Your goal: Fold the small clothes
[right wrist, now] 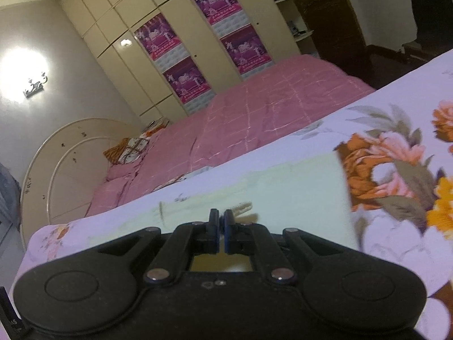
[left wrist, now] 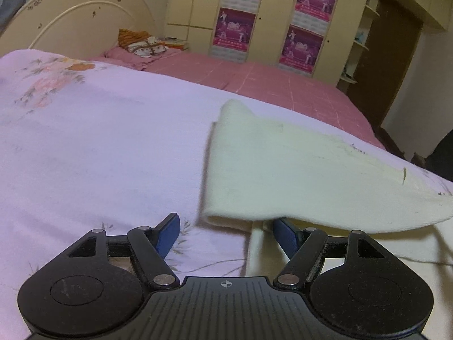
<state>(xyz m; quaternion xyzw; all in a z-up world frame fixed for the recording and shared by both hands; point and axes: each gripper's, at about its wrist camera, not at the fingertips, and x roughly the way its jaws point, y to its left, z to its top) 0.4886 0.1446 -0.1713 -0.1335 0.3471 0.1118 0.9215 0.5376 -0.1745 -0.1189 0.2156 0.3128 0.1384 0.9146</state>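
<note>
Left wrist view: I see left gripper (left wrist: 225, 233) spread, empty | cream cloth (left wrist: 297, 175) ahead-right on floral sheet (left wrist: 85, 141), over right finger | right gripper (right wrist: 221, 221) clamped together, cloth (right wrist: 283, 192) just ahead; grip unconfirmed.

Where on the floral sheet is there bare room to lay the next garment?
Free: the floral sheet left of the cream cloth, up to the pink bedspread. Crowded: the near right, where the cloth lies and the left gripper is.
</note>
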